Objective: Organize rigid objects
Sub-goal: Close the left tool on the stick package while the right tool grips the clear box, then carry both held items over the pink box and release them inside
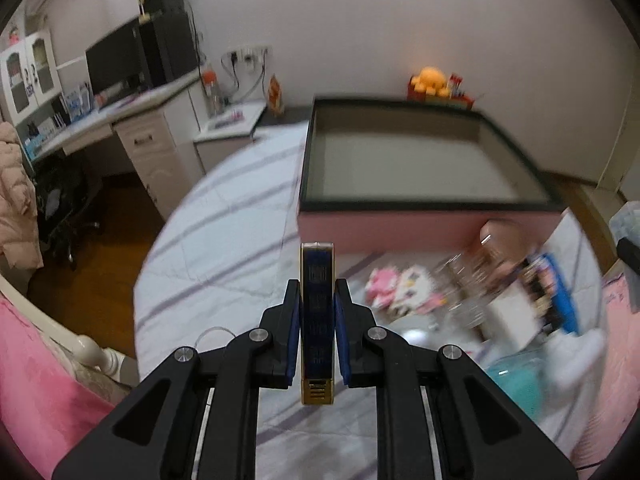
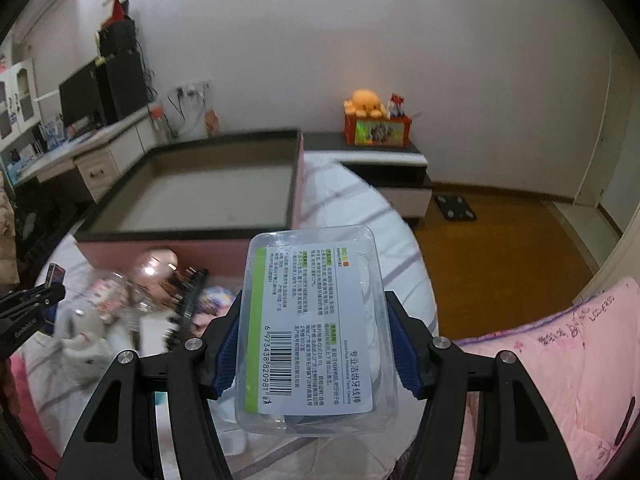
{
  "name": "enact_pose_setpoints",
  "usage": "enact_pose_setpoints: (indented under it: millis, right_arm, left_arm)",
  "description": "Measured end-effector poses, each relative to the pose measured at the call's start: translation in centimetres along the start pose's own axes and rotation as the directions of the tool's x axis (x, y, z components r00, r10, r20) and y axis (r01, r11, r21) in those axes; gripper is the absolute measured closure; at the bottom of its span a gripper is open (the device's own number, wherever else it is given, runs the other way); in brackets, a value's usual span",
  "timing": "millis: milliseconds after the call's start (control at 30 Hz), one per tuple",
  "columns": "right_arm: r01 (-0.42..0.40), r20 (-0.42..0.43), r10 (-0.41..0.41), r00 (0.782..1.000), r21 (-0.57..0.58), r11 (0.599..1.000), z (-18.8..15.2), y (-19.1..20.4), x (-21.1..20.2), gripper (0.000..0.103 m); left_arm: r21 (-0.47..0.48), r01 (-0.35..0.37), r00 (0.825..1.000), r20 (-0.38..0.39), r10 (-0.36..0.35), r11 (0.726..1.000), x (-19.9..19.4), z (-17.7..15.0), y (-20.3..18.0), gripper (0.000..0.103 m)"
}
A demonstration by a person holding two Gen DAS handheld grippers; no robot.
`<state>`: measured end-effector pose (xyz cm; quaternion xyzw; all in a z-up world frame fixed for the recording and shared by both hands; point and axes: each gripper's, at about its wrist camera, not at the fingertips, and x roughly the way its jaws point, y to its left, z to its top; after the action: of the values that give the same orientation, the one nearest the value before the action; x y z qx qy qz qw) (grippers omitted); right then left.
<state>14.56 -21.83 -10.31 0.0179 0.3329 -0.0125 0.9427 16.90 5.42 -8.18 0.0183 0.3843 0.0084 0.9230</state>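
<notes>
My left gripper [image 1: 317,288] is shut on a thin blue and gold box [image 1: 317,320], held edge-on above the striped bed. My right gripper [image 2: 314,320] is shut on a clear plastic floss-pick box [image 2: 316,328] with a white and green label. A large pink storage box [image 1: 424,160] with a dark rim and a bare grey floor lies on the bed ahead; it also shows in the right wrist view [image 2: 208,192]. The left gripper shows at the left edge of the right wrist view [image 2: 30,304].
A blurred pile lies in front of the pink box: a rose-gold bottle [image 1: 500,236], pink and white packets [image 1: 404,288], a blue-edged box [image 1: 556,292], a grey plush toy [image 2: 84,336]. A desk with a monitor [image 1: 116,60] stands at the left. A pink quilt [image 2: 560,360] lies right.
</notes>
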Motion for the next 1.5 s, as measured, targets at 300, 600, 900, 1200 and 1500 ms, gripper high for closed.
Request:
enact_pose_setpoints:
  millis: [300,600,900,1200,1500]
  right_arm:
    - [-0.033,0.190,0.039,0.981,-0.037,0.999,0.6,1.5,-7.9,0.039]
    - [-0.058,0.283,0.077,0.956,-0.075,0.995,-0.1,2.3,-12.3,0.039]
    - [-0.077,0.300,0.098,0.949,-0.079,0.994,-0.3,2.0,-13.4,0.039]
    - [-0.090,0.270,0.110,0.957,-0.086,0.992,1.7,1.4,-10.0,0.039]
    - [-0.090,0.176,0.103,0.979,-0.084,0.992,5.8,1.7,-1.5,0.039]
  left_arm:
    - [0.015,0.035,0.979,0.199,-0.038,0.999,-8.2,0.7,-1.4,0.088]
    - [0.032,0.067,0.953,0.293,-0.073,0.997,-12.8,0.2,-2.5,0.088]
    - [0.041,0.058,0.950,0.303,-0.068,0.997,-12.9,1.0,-3.5,0.088]
    - [0.043,0.050,0.964,0.259,-0.059,0.998,-8.7,4.3,-4.1,0.088]
    - [0.054,0.052,0.986,0.157,-0.060,0.997,-0.4,9.6,-4.9,0.088]
